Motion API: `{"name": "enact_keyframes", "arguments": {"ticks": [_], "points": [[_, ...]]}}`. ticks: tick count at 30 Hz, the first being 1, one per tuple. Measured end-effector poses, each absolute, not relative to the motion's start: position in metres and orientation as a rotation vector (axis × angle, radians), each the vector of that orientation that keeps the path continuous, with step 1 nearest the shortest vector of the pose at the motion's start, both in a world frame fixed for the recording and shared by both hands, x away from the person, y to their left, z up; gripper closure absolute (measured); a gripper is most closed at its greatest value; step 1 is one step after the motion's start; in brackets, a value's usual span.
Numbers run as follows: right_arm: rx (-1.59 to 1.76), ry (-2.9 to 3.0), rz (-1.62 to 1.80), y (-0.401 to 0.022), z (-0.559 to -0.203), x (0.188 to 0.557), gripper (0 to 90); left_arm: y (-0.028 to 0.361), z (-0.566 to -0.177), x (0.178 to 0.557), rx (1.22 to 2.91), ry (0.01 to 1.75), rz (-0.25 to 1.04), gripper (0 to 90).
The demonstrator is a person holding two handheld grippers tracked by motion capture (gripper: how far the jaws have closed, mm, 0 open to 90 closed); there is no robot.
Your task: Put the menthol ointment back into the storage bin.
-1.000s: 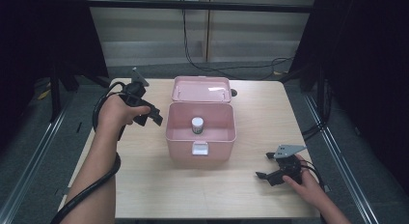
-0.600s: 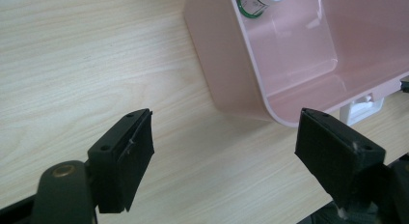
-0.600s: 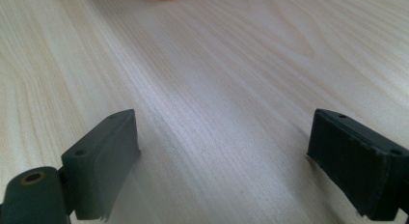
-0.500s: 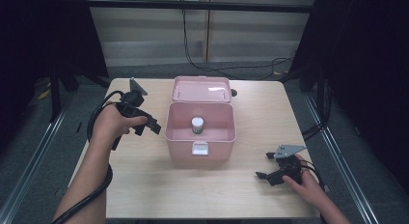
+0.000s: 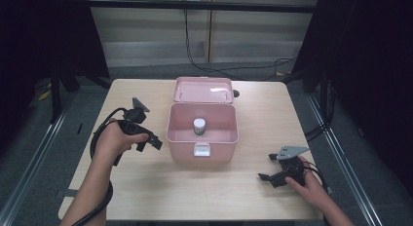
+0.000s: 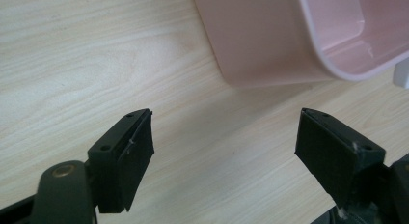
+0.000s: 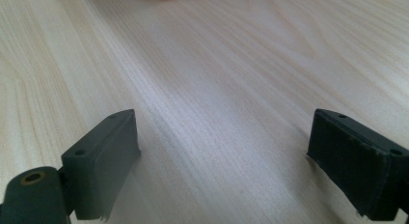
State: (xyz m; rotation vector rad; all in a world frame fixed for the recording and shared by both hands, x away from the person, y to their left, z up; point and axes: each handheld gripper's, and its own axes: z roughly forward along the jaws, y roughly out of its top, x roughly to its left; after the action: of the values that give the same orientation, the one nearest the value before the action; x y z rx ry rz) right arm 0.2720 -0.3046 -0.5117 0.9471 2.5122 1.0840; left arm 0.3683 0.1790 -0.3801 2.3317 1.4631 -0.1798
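Pink box sits mid-table, lid back, small jar upright inside. Left gripper just beside its left wall, jaws wide, empty. Right gripper well apart, also wide.

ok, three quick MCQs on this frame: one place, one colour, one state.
1. Where is the small jar?
A. inside the box
B. on the lid
C. in the right tongs

2. What colour is the box?
A. blue
B. pink
C. white

3. How do the left tongs stand?
A. shut on the jar
B. shut, empty
C. open, empty

A: the jar stands on the box floor.
B: walls and lid are pink.
C: jaws stand wide apart over bare table.
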Motion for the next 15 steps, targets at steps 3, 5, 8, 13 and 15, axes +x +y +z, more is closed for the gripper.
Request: {"name": "enact_keyframes", "arguments": {"ticks": [3,5,8,13,15], "points": [[0.953,2.513,1.083,-0.304,-0.512,0.272,10.0,0.180,-0.385,0.366,2.346,1.453,-0.171,20.6],[0.952,2.513,1.083,-0.304,-0.512,0.272,10.0,0.181,-0.391,0.364,2.363,1.452,-0.174,20.6],[0.949,2.515,1.082,-0.305,-0.512,0.272,10.0,0.183,-0.402,0.361,2.365,1.447,-0.164,20.6],[0.949,2.515,1.082,-0.305,-0.512,0.272,10.0,0.186,-0.415,0.357,2.381,1.430,-0.141,20.6],[0.949,2.515,1.082,-0.305,-0.512,0.272,10.0,0.186,-0.419,0.354,2.385,1.418,-0.138,20.6]]}}
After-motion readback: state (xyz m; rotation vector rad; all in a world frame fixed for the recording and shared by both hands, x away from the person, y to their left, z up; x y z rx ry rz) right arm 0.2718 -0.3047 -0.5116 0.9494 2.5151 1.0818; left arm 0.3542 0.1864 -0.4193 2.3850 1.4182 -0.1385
